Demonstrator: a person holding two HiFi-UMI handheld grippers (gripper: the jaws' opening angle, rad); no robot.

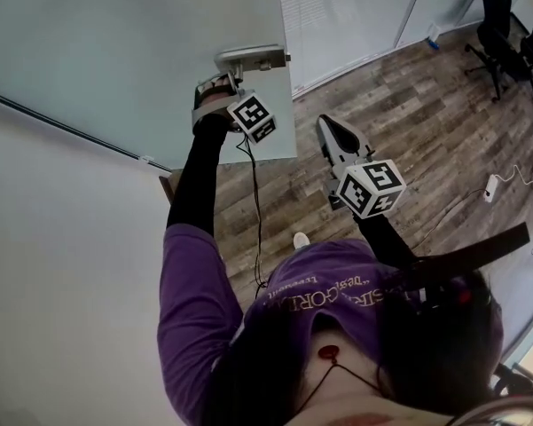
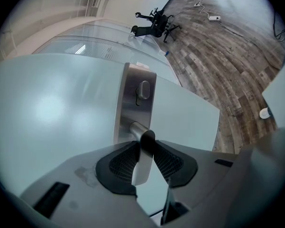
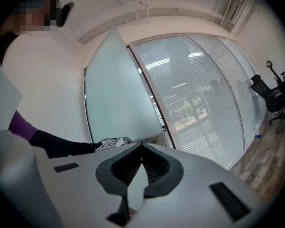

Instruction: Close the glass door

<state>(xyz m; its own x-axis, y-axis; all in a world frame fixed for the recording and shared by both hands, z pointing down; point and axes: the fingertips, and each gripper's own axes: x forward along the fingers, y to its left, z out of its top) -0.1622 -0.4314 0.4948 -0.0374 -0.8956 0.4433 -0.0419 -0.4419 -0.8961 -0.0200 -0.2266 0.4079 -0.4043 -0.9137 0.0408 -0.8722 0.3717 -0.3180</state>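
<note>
The frosted glass door (image 1: 133, 51) fills the upper left of the head view, its free edge standing out over the wood floor. A brushed metal plate (image 2: 135, 99) on it carries a keyhole and a lever handle (image 2: 141, 148). My left gripper (image 2: 143, 145) is shut on that lever, which runs between the dark ribbed pads (image 2: 118, 163). From the head, the left gripper (image 1: 226, 76) sits just under the handle plate (image 1: 251, 58). My right gripper (image 1: 326, 124) hangs free to the right of the door edge, jaws shut on nothing (image 3: 142, 147).
A glass partition with blinds (image 3: 194, 94) stands beside the door frame. A black office chair (image 1: 501, 29) is far right on the wood floor (image 1: 408, 122), and a power strip with cable (image 1: 492, 187) lies there. A white wall (image 1: 62, 264) runs along my left.
</note>
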